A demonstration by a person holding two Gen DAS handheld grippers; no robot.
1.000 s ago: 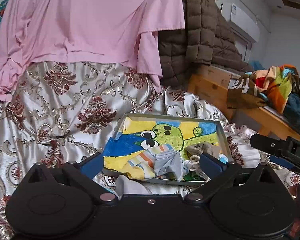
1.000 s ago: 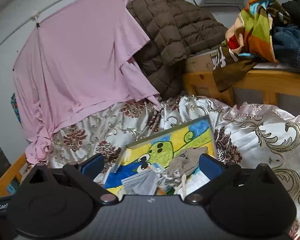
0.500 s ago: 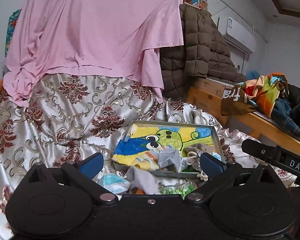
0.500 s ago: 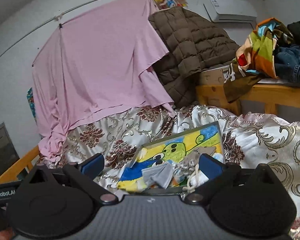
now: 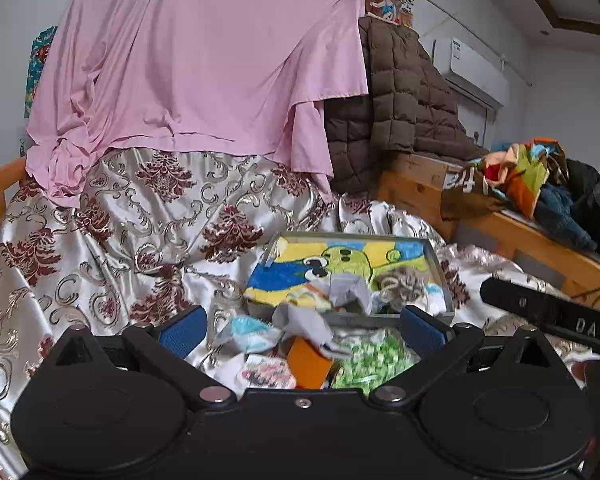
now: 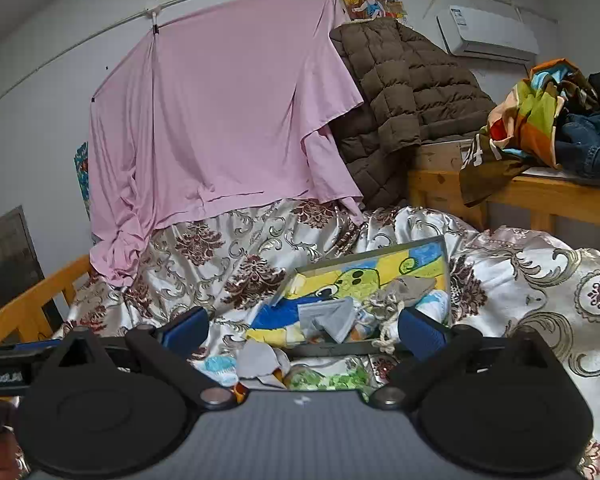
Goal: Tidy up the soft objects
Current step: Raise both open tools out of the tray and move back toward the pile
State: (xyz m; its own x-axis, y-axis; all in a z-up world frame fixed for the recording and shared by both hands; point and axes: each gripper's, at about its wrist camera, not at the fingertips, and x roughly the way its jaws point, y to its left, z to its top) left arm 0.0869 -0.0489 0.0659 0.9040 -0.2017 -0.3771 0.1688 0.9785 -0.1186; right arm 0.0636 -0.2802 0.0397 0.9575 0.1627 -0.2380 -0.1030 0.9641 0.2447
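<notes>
Grey cloth (image 5: 304, 322) lies draped over the near rim of the tray (image 5: 440, 276) on the bed. Left wrist: my left hand-held gripper (image 5: 300, 326) is spread wide, empty; the cloth sits dead ahead between the fingers, long axis running toward the tray. Right wrist: right hand-held gripper (image 6: 304, 328) also wide, empty; cloth (image 6: 260, 360) low, slightly left. Left seems nearer. Both have pulled back since a second ago, exposing loose items before the tray.

Soft things in and before the tray (image 5: 440, 276)

A crumpled grey cloth (image 5: 346, 290) and beige knitted piece (image 5: 404, 284) lie inside the tray; another grey cloth (image 5: 304, 322), a green-patterned one (image 5: 374, 358) and a blue-white one (image 5: 248, 330) lie just before it.
</notes>
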